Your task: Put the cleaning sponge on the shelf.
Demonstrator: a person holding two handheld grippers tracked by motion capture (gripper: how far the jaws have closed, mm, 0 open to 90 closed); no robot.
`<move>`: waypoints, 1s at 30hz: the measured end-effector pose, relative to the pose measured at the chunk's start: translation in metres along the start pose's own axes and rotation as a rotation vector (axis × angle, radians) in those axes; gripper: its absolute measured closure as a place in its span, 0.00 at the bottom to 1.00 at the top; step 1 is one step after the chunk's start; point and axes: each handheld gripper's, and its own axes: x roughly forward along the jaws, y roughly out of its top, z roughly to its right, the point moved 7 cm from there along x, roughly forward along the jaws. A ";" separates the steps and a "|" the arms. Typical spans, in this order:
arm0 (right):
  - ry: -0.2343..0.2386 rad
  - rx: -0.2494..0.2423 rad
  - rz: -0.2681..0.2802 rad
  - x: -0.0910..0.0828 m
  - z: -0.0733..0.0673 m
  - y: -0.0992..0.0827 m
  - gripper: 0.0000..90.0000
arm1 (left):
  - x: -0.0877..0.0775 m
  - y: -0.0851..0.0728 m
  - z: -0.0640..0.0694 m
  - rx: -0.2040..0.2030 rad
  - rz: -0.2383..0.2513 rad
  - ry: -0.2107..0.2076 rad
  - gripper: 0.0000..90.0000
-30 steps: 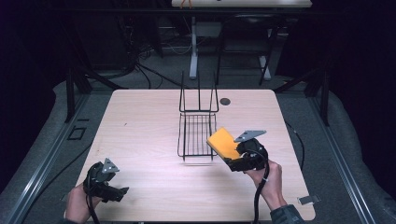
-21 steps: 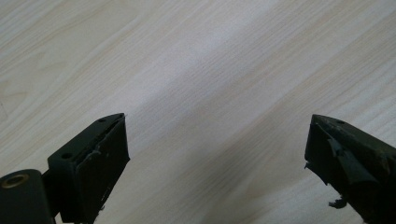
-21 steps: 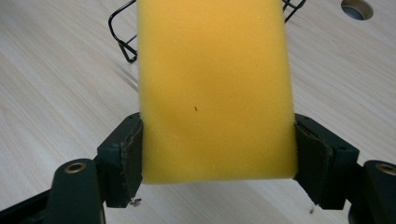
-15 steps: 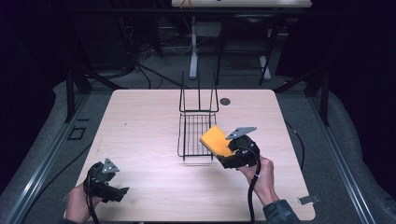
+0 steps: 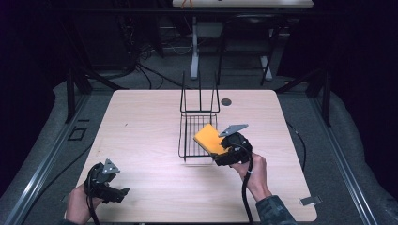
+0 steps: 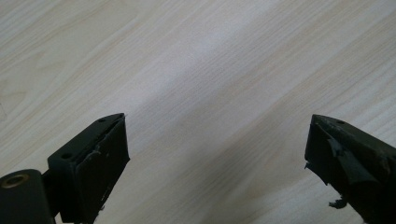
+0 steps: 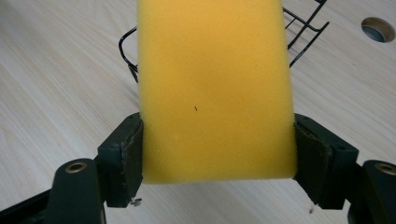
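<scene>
Carried toward nine o'clock since earlier, the yellow sponge (image 5: 210, 138), clamped in the right gripper (image 5: 220, 152), overhangs the wire rack (image 5: 195, 136), seemingly awaiting lowering; left gripper (image 6: 215, 154) gapes wide.

Yellow sponge (image 5: 210, 138) over wire rack (image 5: 197, 126)

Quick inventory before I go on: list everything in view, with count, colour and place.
Table: one, pale wood, under everything.
Wire rack: one, black, table centre, its tall back on the far side.
Sponge: one, yellow, clamped between the right hand-held gripper's jaws, above the rack's near right part.
Cable hole: one, dark, round, in the tabletop right of the rack's back.
Small grey item: one, at the table's near right corner; too small to identify.
Left hand-held gripper: one, black, jaws wide apart, holding nothing, near left of the table.
Right hand-held gripper: one, black, shut on the sponge.
Hands: two, one on each gripper.
</scene>
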 end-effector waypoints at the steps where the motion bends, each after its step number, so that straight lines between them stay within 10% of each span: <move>1: 0.004 -0.004 -0.001 0.004 -0.001 0.002 0.29 | 0.000 0.000 0.000 -0.002 0.003 -0.003 0.07; 30: -0.001 0.016 0.001 0.044 -0.010 0.018 0.29 | -0.001 0.000 -0.001 -0.001 0.008 -0.010 0.06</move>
